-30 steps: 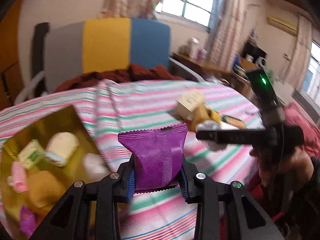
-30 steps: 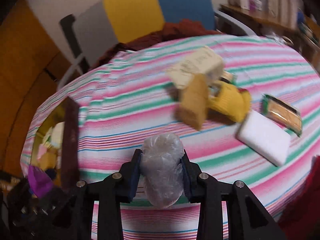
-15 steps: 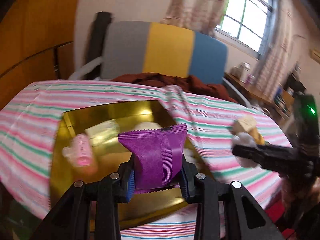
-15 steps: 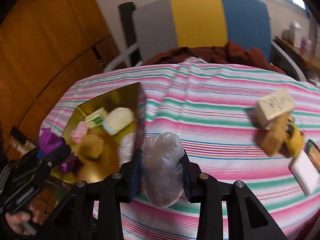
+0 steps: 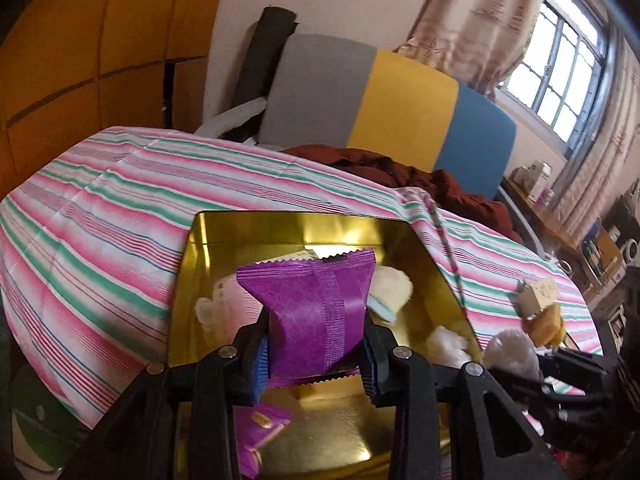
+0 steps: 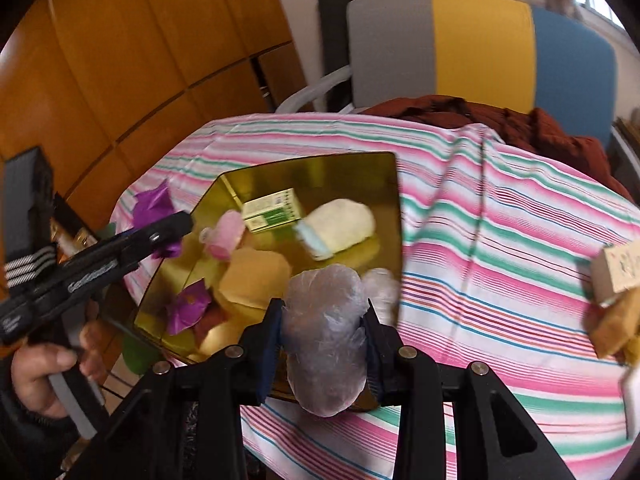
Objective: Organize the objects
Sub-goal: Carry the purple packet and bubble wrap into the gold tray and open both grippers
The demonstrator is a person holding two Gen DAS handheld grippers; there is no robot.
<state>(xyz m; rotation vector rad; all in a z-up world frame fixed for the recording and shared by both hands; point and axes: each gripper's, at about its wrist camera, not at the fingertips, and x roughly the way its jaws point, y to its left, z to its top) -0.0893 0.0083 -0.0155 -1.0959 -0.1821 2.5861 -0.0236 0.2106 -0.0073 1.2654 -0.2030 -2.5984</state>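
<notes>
Change: both claws have swung from the loose items toward the gold tray, which now fills the lower centre of both views.
Left claw (image 5: 316, 354): pinching a purple packet (image 5: 314, 320) upright between its blue pads, over the near part of the tray (image 5: 256, 232).
Right claw (image 6: 325, 340): clamped on a clear-wrapped lump (image 6: 325, 336), at the tray's near right edge, low centre of its view.
Tray contents: a green-and-white box (image 6: 272, 210) at the back, a white wrapped roll (image 6: 340, 226) to its right, a pink roll (image 6: 226, 234) to its left, a tan block (image 6: 254, 276) in the middle, a second purple packet (image 6: 188, 310) at the near left.
Worktop (image 6: 500, 240): striped pink, green and white cloth; the tray sits on its left part.
Right edge of the right view: a cream box (image 6: 618, 266) on a brown block (image 6: 612, 324), well apart from the tray.
Behind: a grey, yellow and blue chair (image 5: 384, 100) with dark red cloth (image 5: 400, 172) on it.
</notes>
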